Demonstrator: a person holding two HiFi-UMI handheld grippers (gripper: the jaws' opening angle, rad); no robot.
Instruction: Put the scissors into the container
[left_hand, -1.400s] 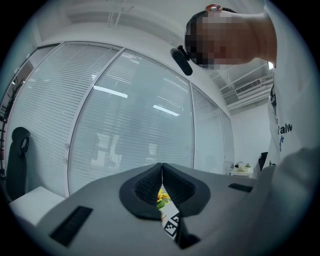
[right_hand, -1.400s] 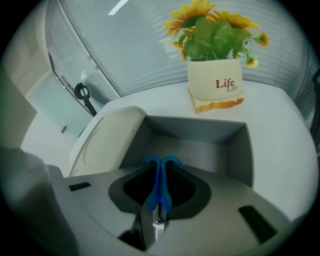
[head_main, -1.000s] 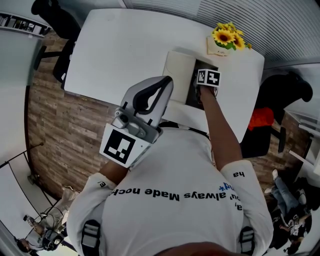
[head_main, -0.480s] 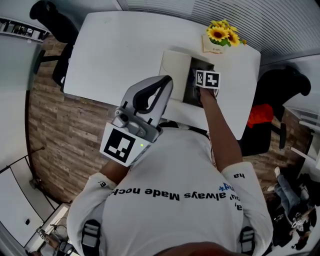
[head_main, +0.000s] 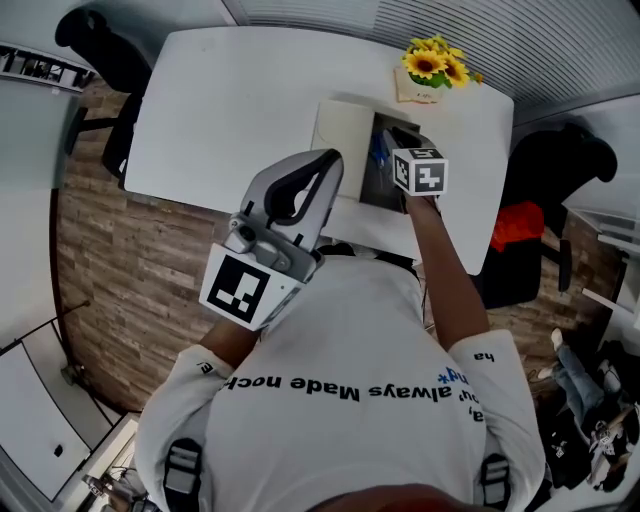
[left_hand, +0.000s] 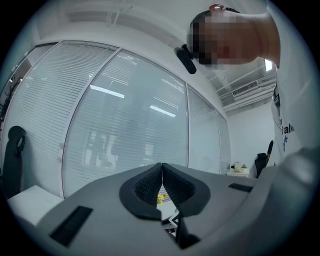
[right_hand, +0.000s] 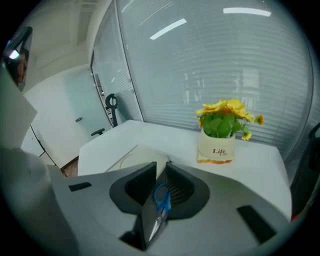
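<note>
Blue-handled scissors (right_hand: 161, 199) lie on the dark inside of the container (head_main: 385, 185), a box whose cream lid (head_main: 345, 135) stands open to the left. In the head view the scissors (head_main: 378, 150) show as a blue patch in the box. My right gripper (right_hand: 160, 167) hovers just above them, jaws a little apart and open, with the scissors visible through the gap. From above, the right gripper (head_main: 405, 140) reaches over the box. My left gripper (head_main: 333, 160) is held up near the person's chest, shut and empty, its pads (left_hand: 150, 185) pressed together.
A white pot of yellow sunflowers (right_hand: 216, 145) stands on the white table (head_main: 230, 100) just beyond the box, also seen from above as a flower pot (head_main: 430, 65). Black office chairs (head_main: 100, 40) flank the table. A glass wall with blinds lies behind.
My right gripper has drawn back toward the person from deep in the box, and the blue scissors now show lying inside. The left gripper has stayed put.
</note>
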